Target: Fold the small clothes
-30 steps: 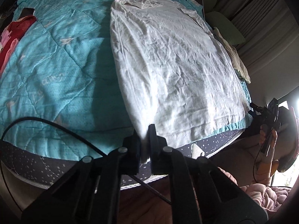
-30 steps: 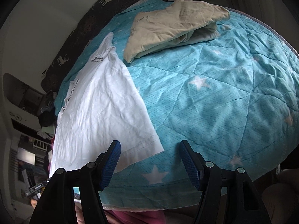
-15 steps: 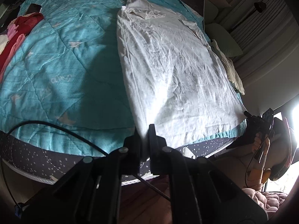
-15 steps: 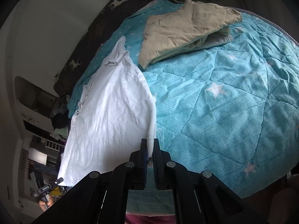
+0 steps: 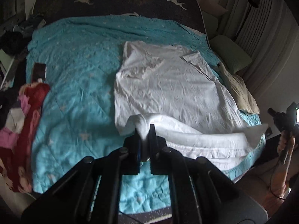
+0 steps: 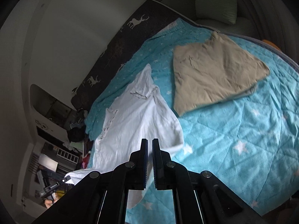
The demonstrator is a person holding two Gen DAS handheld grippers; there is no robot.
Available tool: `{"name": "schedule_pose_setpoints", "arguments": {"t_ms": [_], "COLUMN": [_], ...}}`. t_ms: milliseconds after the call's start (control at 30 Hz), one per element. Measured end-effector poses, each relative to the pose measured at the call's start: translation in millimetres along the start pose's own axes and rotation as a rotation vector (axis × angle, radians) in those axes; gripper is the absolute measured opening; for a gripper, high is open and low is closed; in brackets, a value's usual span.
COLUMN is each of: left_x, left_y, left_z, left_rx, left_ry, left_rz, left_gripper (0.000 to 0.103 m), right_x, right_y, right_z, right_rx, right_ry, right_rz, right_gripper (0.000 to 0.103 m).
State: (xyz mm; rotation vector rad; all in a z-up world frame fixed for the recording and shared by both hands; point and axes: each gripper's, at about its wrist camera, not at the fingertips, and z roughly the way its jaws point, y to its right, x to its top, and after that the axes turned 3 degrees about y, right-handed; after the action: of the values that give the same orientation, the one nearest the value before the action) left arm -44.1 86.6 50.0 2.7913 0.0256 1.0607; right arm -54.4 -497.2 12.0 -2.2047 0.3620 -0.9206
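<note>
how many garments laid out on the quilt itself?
2. The white shirt lies mid-quilt, its hem held up by both grippers; the beige folded garment lies beside it. The pile at the quilt's edge isn't counted.

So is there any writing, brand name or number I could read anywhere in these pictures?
None can be read.
The dark headboard cover carries only pale deer shapes, no letters.
The beige folded garment bears a small dark mark, too blurred to read.
The white shirt shows no print.
</note>
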Motion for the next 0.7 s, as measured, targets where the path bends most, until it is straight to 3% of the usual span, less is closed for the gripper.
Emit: {"name": "schedule_pose_setpoints", "arguments": {"t_ms": [100,167,267,300,433,500,600,700], "left_x": [37.3,43.6,27.0,19.9,-2.6,-8.8,-11.7,-14.2], "left_y": [8.1,14.0,14.6,11.9,-1.8,-8.0,-12.1,-13.1], "left_z": [16.2,26.1,32.2,34.5,42.5,46.5,51.1,57.0], "left_rx": [0.003,-0.005,-0.022,-0.032,-0.043,-0.057,-0.06,-0.064], "left_ry": [0.005,-0.016,-0.048,-0.064,-0.109,-0.13,-0.147,-0.159], "left_rz": [0.009,0.022,0.052,0.049,0.027,0.011,0.004,0.006], "left_gripper": [0.008,0.008,0.008,0.008,0.008,0.008,0.008,0.008], "right_x": [37.5,57.6,62.9,56.3,-3.3,-34.8,-71.4,-94.6], "right_y": [-23.9,-37.2,-45.0,-43.2,-4.7,22.5,54.0,64.8], "right_z": [11.3,24.4,48.7,54.6,62.4,58.7,48.8,34.2], "right_rx": [-0.01,-0.024,-0.101,-0.138,-0.229,-0.241,-0.205,-0.091], "right_ry": [0.049,0.049,-0.053,-0.093,-0.239,-0.293,-0.339,-0.338], "right_rz": [-0.026,-0.043,-0.091,-0.119,-0.144,-0.092,0.029,0.09], "right_gripper": [0.003,0.003,0.007,0.008,0.033,0.034,0.042,0.048]}}
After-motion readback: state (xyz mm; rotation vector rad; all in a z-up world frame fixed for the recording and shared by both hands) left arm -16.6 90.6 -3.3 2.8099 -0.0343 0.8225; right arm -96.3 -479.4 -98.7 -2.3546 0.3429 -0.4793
